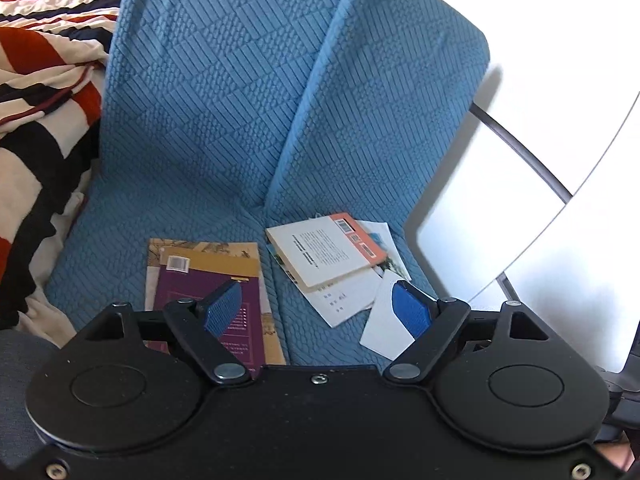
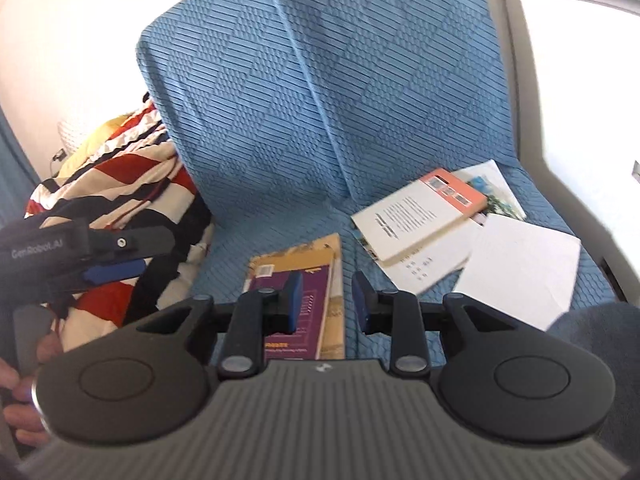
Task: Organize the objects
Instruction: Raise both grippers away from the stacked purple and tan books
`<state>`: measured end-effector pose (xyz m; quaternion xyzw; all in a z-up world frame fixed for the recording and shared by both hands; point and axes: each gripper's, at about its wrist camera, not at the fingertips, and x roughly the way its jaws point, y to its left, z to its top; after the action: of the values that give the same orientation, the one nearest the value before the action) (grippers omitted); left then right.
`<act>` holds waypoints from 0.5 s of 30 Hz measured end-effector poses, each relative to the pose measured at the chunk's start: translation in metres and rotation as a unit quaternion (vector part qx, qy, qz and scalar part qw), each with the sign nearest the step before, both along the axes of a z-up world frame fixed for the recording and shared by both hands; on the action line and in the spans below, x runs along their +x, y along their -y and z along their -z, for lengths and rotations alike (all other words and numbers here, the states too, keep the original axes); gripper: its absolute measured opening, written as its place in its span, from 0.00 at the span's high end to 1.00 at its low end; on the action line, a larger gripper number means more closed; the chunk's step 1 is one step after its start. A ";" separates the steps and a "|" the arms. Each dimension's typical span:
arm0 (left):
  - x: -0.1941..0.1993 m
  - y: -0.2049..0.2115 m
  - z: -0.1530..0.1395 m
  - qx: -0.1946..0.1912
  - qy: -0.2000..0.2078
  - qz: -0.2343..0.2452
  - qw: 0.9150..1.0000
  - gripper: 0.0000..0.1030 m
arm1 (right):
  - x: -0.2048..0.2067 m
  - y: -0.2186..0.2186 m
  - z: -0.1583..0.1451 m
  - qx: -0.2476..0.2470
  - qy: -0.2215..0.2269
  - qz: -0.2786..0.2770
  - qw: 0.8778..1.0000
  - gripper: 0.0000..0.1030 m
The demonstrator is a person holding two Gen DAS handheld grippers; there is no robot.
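Two heaps of books lie on the blue quilted sofa seat [image 1: 192, 208]. On the left is a purple-and-yellow book [image 1: 208, 276] on top of another. On the right a white book with an orange strip [image 1: 324, 252] rests on loose white booklets, and a blank white sheet [image 1: 386, 320] lies in front. My left gripper [image 1: 318, 306] hovers open above the seat between the heaps, holding nothing. My right gripper [image 2: 327, 300] is above the purple-and-yellow book [image 2: 316, 312], its jaws narrowly apart and empty. The white book [image 2: 416, 216] and sheet [image 2: 520, 264] lie to its right. The left gripper [image 2: 140, 256] shows at left.
A red, black and cream striped blanket [image 1: 40, 100] is piled at the sofa's left end [image 2: 120, 184]. Two upright blue back cushions [image 1: 380, 100] stand behind the seat. A white armrest or panel [image 1: 520, 200] borders the right. A person's hand [image 2: 20, 400] grips the left tool.
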<state>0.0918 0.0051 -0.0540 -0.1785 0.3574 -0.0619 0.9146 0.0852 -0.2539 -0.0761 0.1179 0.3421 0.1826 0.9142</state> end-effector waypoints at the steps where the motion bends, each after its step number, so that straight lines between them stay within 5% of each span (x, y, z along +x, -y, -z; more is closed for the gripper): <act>1: 0.001 0.002 0.000 0.001 -0.001 0.002 1.000 0.21 | -0.001 0.001 0.000 -0.003 0.001 0.002 1.000 0.70; 15: 0.001 0.026 -0.007 0.012 -0.001 0.022 1.000 0.20 | -0.005 0.012 -0.001 -0.012 -0.014 0.025 1.000 0.70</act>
<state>0.0932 -0.0205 -0.0473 -0.1596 0.3625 -0.0772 0.9150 0.0799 -0.2659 -0.0748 0.1179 0.3544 0.1543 0.9147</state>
